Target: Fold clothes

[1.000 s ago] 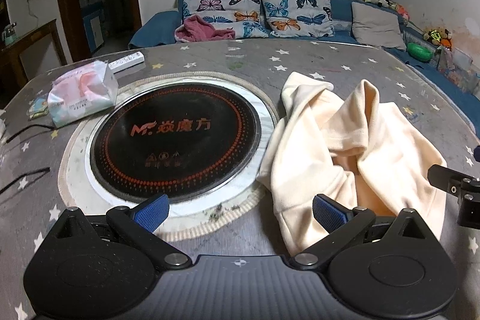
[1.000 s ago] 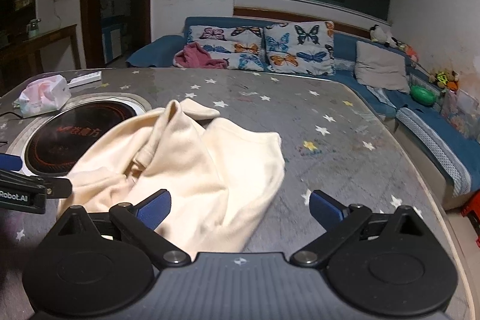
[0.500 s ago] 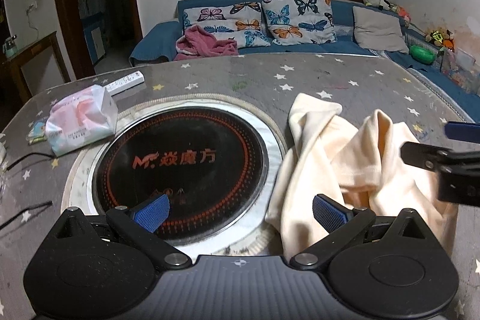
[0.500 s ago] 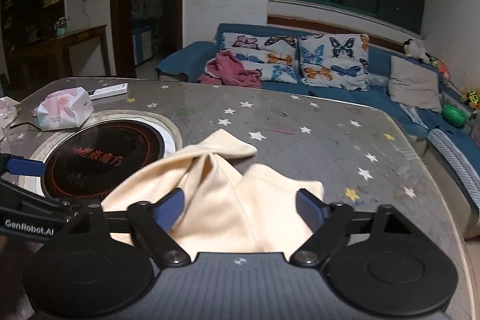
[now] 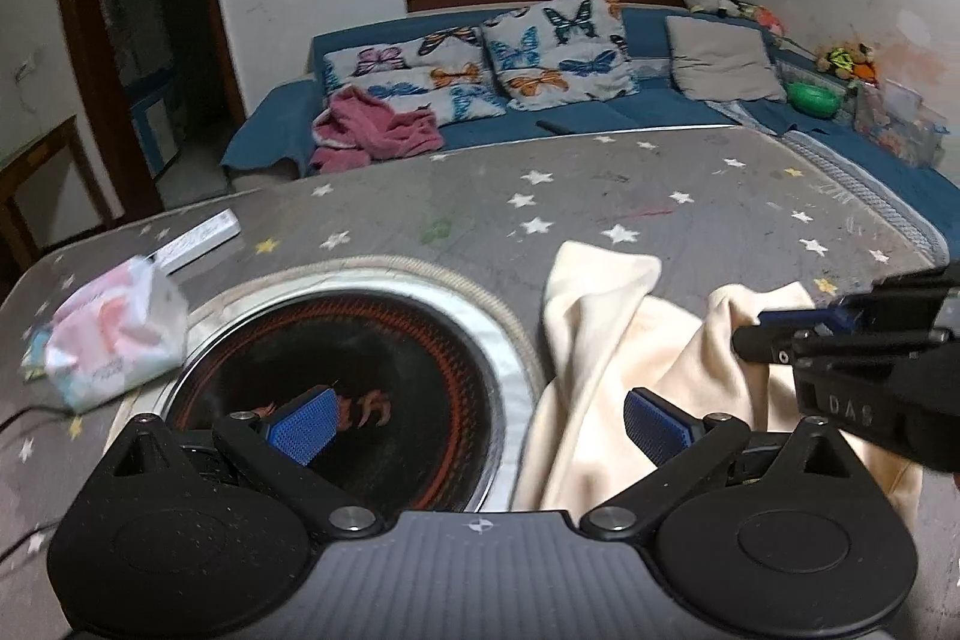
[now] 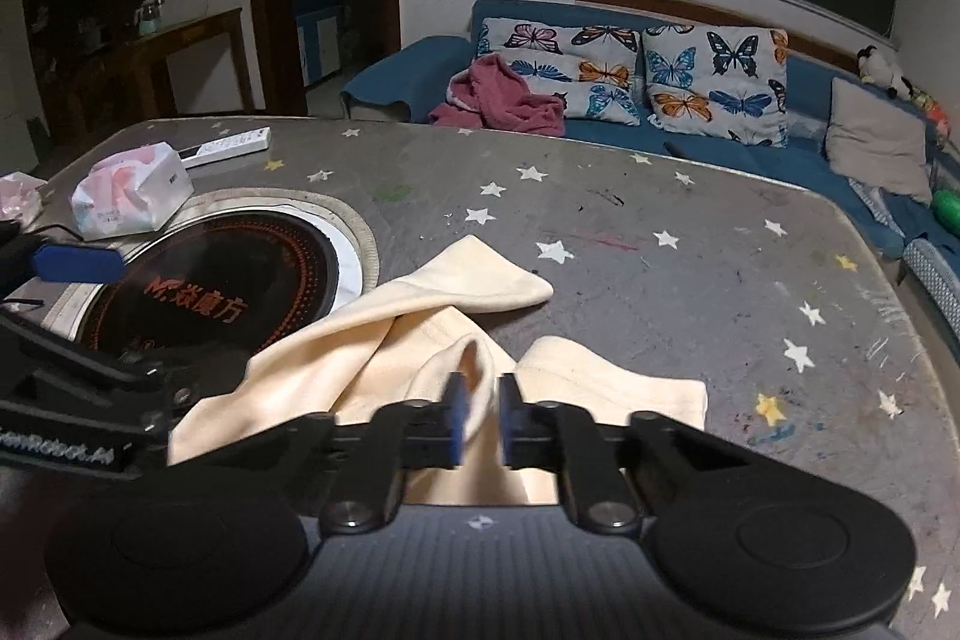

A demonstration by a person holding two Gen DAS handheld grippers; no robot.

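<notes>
So the cream garment (image 6: 420, 340) is lying crumpled on the star-print table (image 6: 690, 280), just right of the round induction cooktop (image 6: 210, 292). Right gripper (image 6: 477, 415) is clamped on a raised fold at the cloth's near edge. Left gripper (image 5: 480, 424) is spread wide with nothing in it, hovering over the cooktop rim, so the cloth sits off to its right. It runs diagonally away toward the far sleeve tip, so I'd say the left one needs to slide right to grab.
</notes>
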